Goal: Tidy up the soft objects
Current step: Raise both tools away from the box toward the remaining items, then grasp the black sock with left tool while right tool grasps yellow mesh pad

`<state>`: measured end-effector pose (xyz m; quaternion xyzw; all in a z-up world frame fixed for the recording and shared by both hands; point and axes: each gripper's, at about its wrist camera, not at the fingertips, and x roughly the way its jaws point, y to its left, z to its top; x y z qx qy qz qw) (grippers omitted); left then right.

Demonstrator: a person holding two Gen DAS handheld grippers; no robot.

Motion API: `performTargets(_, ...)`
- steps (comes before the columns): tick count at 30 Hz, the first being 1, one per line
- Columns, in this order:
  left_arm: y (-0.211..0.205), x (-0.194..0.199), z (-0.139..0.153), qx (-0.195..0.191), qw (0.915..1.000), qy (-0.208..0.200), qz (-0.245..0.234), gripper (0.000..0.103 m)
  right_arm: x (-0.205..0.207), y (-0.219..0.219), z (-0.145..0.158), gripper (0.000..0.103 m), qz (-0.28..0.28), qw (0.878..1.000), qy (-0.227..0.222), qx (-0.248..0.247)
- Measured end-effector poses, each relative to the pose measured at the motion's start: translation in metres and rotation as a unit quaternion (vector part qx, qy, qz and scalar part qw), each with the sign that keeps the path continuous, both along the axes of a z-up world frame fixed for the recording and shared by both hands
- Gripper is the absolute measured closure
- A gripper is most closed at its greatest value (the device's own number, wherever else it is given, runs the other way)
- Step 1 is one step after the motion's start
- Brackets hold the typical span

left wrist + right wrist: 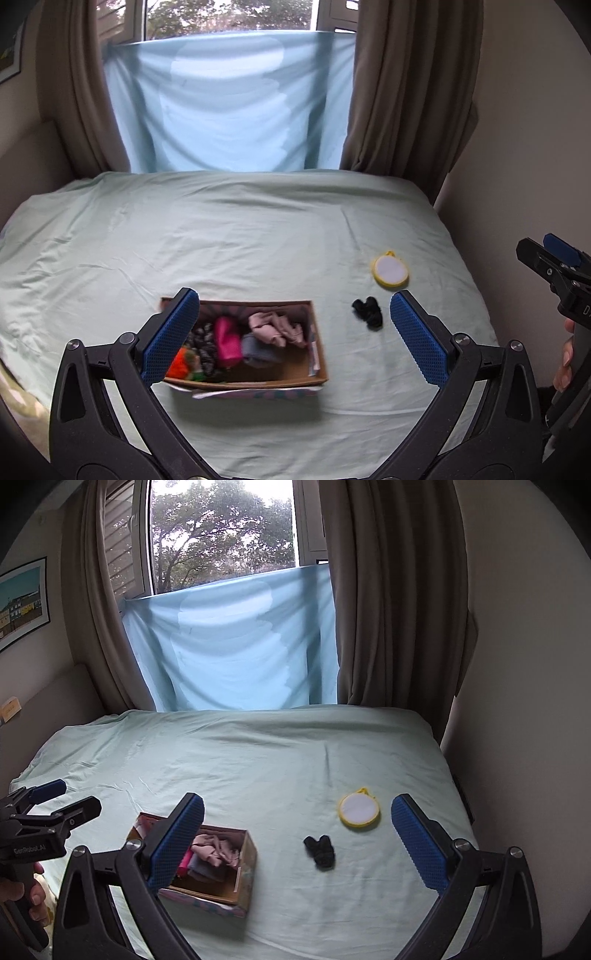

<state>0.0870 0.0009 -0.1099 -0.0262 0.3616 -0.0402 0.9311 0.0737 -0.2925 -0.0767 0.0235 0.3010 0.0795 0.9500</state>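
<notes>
right gripper (297, 843) spread wide over black sock (320, 851) on bed (258, 753).

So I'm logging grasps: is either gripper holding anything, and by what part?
Nothing held. Left gripper and right gripper are both open and empty.

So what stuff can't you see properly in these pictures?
- Box: left wrist view, the left gripper finger covers its left end; contents blurred.
- Box, right wrist view: the right gripper finger hides most of the inside.
- Black thing: too small and dark to identify.
</notes>
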Motion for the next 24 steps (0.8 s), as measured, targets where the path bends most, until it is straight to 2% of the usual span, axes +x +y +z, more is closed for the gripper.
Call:
performTargets(6, -0.061, 0.023, -0.02, -0.025, 0.9995, 0.016, 0.01, 0.0, 0.033, -0.051, -0.008, 0.002, 0.029, 1.0, 0.001, -0.002)
performTargets(13, -0.123, 0.053, -0.071, -0.028, 0.9985, 0.047, 0.008, 0.0, 0.083, -0.093, -0.038, 0.002, 0.063, 0.998, 0.019, -0.007)
performTargets(18, -0.152, 0.083, -0.127, -0.031, 0.9974, 0.064, -0.004, 0.0, 0.123, -0.11, -0.084, 0.002, 0.068, 0.997, 0.04, -0.009)
performTargets(24, -0.173, 0.129, -0.223, -0.05, 0.9949, 0.087, -0.004, 0.0, 0.17, -0.121, -0.151, 0.002, 0.073, 0.996, 0.051, -0.021)
